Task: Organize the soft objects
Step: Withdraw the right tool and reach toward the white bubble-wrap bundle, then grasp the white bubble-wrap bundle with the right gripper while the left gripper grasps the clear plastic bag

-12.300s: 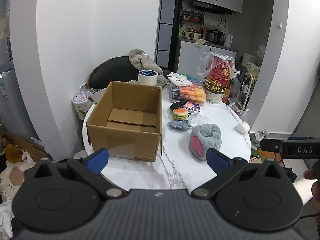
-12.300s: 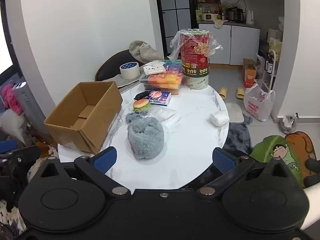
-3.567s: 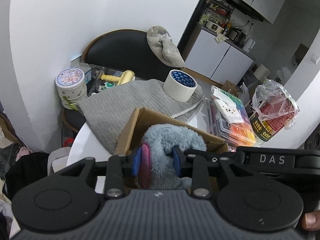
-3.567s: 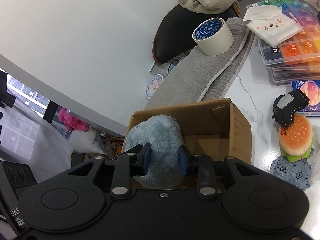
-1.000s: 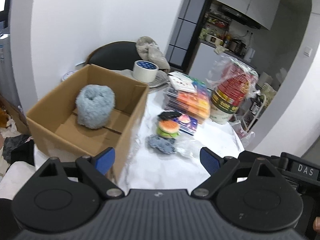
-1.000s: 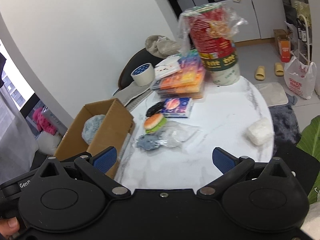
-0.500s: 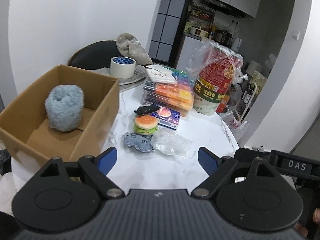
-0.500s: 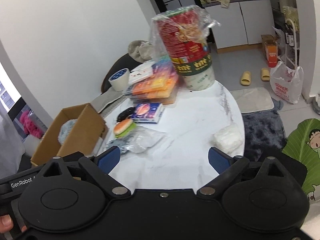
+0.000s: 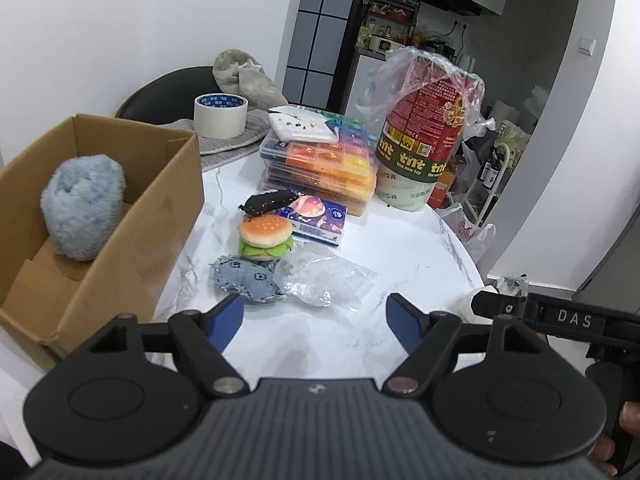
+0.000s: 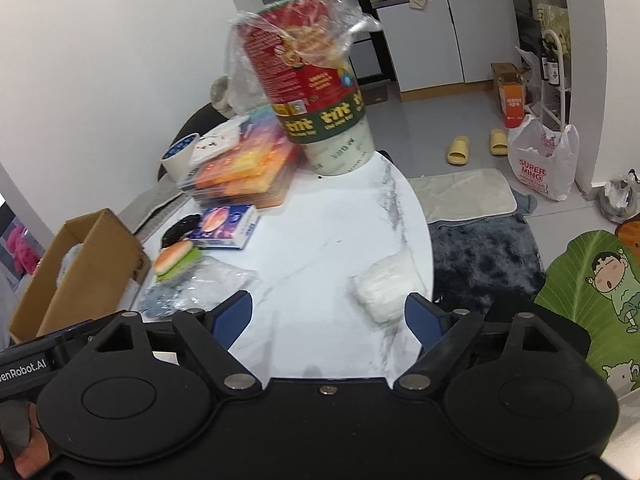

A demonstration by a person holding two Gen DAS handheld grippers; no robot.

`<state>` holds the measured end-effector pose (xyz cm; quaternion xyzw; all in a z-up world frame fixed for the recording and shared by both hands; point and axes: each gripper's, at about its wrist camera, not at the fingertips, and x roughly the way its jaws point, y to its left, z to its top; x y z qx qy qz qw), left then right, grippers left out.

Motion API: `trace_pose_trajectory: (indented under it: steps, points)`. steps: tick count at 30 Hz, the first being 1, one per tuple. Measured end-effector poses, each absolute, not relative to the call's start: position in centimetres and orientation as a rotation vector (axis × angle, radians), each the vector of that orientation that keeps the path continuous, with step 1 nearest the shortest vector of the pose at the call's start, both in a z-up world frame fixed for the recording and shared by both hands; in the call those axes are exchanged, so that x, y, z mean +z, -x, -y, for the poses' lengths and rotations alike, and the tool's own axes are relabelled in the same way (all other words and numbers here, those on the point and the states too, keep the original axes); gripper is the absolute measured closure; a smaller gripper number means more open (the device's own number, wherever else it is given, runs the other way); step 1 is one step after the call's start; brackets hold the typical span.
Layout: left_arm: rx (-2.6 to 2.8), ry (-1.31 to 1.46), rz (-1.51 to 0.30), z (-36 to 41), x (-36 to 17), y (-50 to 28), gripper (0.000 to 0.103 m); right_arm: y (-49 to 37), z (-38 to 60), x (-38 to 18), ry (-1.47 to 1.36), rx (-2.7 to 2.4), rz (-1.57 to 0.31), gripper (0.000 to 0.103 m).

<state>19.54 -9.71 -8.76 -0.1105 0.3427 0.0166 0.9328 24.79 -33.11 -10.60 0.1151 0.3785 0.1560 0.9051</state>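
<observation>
Risk first: remaining soft items lie crowded beside the cardboard box (image 9: pixel 168 216), so a reach for one may drag its neighbour. The denim plush (image 9: pixel 244 282) touches a crinkled clear plastic bag (image 9: pixel 326 280), and a pinch there could catch the film with the fabric, or only the film. The burger plush (image 9: pixel 265 236) sits just behind the denim piece, with a black plush (image 9: pixel 270 203) resting against a small printed packet (image 9: pixel 316 220); a wide sweep could push these toward the stacked bead cases (image 9: pixel 320 164). A white soft lump (image 10: pixel 384 288) lies near the table's (image 10: pixel 332 240) edge on the right side, and a nudge outward could tip it to the floor. Grey fluffy plush (image 9: pixel 82 208) already sits inside the box, upright against the far side. Left gripper (image 9: pixel 314 318): jaws spread wide, nothing between them, touching nothing, hovering above the table just short of the denim plush. Right gripper (image 10: pixel 328 318): likewise fully spread and empty, with the white lump just ahead of its right finger, apparently not in contact.
</observation>
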Motion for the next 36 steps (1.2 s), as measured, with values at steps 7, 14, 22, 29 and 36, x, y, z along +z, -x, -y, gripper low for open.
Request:
trace_pose_trajectory:
  steps: [7,14,22,29,36]
  points:
    - [0.045,0.220,-0.719,9.7,-10.0,-21.4,0.028,-26.7,33.8,-12.4,-0.230,0.291,-0.807,0.022]
    - [0.030,0.211,-0.736,9.8,-11.2,-23.7,0.028,-27.9,33.6,-13.9,-0.207,0.273,-0.829,0.022]
    - [0.042,0.163,-0.747,10.3,-12.2,-26.0,0.027,-28.7,33.7,-14.0,-0.187,0.228,-0.819,0.045]
    - [0.041,0.139,-0.746,10.7,-12.7,-27.1,0.027,-28.8,34.6,-14.1,-0.204,0.217,-0.817,0.056]
    - [-0.016,0.192,-0.759,10.7,-12.7,-26.1,0.028,-28.7,34.8,-13.8,-0.230,0.214,-0.812,0.057]
